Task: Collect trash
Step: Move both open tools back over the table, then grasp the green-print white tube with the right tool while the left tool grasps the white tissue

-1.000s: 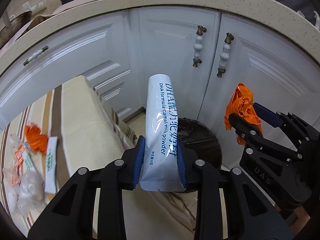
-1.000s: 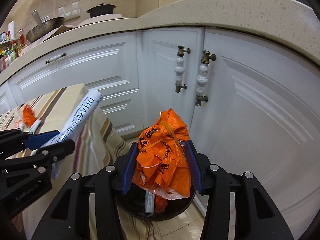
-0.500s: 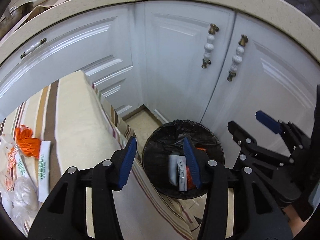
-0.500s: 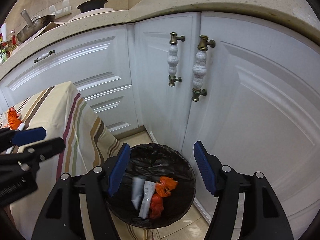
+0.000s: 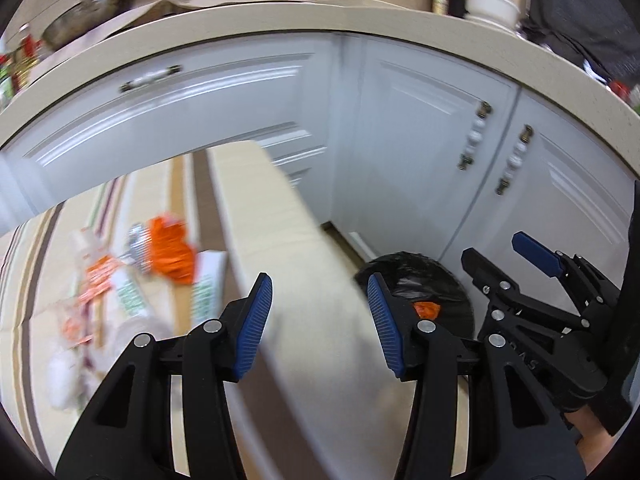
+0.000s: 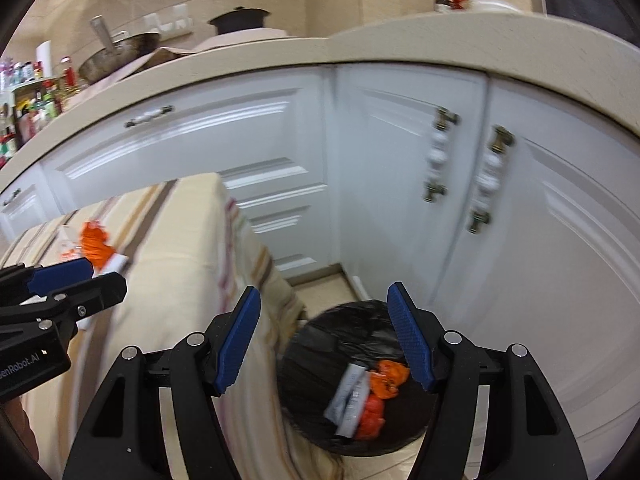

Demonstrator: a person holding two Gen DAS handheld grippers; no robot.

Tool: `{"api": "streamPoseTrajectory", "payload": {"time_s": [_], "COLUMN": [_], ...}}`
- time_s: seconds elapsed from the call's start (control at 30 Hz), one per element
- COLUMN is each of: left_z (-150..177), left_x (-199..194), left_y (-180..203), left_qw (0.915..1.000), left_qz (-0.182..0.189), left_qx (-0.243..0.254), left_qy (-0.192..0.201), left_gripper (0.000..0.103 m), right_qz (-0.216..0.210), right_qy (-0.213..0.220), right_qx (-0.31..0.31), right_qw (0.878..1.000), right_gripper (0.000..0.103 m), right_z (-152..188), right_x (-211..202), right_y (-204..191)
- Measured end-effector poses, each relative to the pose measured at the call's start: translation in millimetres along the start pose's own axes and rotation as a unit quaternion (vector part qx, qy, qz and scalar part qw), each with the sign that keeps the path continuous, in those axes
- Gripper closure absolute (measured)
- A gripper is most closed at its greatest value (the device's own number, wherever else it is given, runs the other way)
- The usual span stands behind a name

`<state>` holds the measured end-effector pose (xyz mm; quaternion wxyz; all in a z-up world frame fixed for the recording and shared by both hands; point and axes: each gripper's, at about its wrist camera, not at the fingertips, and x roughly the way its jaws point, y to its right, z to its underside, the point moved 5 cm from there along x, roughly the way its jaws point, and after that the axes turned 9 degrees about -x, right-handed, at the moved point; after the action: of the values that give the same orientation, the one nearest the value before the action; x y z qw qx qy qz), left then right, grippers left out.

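Observation:
A round bin with a black liner [image 6: 320, 344] stands on the floor beside the table and holds a white sachet [image 6: 350, 398] and orange wrappers [image 6: 380, 380]. The bin also shows in the left wrist view [image 5: 404, 276]. My left gripper [image 5: 320, 320] is open and empty above the table's right edge. My right gripper [image 6: 324, 340] is open and empty above the bin, and it also shows in the left wrist view [image 5: 508, 256]. More trash lies on the striped tablecloth at the left: an orange wrapper [image 5: 170, 248], white sachets [image 5: 128, 296] and clear plastic [image 5: 64, 372].
White cabinet doors with beaded handles [image 6: 440, 152] stand close behind the bin under a beige counter [image 5: 280, 20]. The table with striped cloth [image 5: 280, 240] fills the left. Pans and bottles sit on the counter at the back left.
A second ago the left gripper held the white sachet and the right the orange bag; both opened and dropped them into the bin. Both grippers have since swung left and up.

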<state>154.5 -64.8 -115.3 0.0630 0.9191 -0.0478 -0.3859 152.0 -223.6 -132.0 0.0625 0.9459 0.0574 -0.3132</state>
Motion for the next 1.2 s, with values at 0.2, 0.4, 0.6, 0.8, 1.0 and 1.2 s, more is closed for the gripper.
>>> {"api": "streamPoseTrajectory", "payload": {"time_s": [0.2,0.4,0.6,0.8,1.0,1.2], "left_z": [3.5,11.7,22.3,32.2,40.5,43.7], "left_x": [-30.8,-58.5,-81.0,-93.8,-96.7,-93.1], "left_y": [-59.4,-117.9,-169.8,-216.3,-248.6,-257.4], "left_qw": [0.9984,0.9940,0.9876,0.9797,0.9733,0.9733], "left_qz": [-0.040,-0.075,-0.106,-0.134,-0.154,-0.150], "left_qx": [-0.035,-0.074,-0.109,-0.142,-0.166,-0.169], "left_qy": [0.017,0.030,0.039,0.043,0.041,0.037], "left_gripper": [0.054,0.054,0.054,0.053,0.048,0.048], "right_qz": [-0.034,-0.060,-0.081,-0.091,-0.085,-0.083], "right_qy": [0.012,0.015,0.011,-0.006,-0.037,-0.075], "right_qx": [-0.026,-0.054,-0.082,-0.108,-0.122,-0.129], "right_qw": [0.999,0.997,0.993,0.990,0.988,0.985], "right_gripper": [0.038,0.038,0.038,0.038,0.039,0.039], "right_z": [-14.3,-24.6,-30.4,-32.7,-28.1,-22.3], "right_x": [-7.8,-12.4,-14.7,-3.4,15.7,34.3], "right_y": [-45.6,-90.4,-133.3,-169.5,-187.7,-196.2]}}
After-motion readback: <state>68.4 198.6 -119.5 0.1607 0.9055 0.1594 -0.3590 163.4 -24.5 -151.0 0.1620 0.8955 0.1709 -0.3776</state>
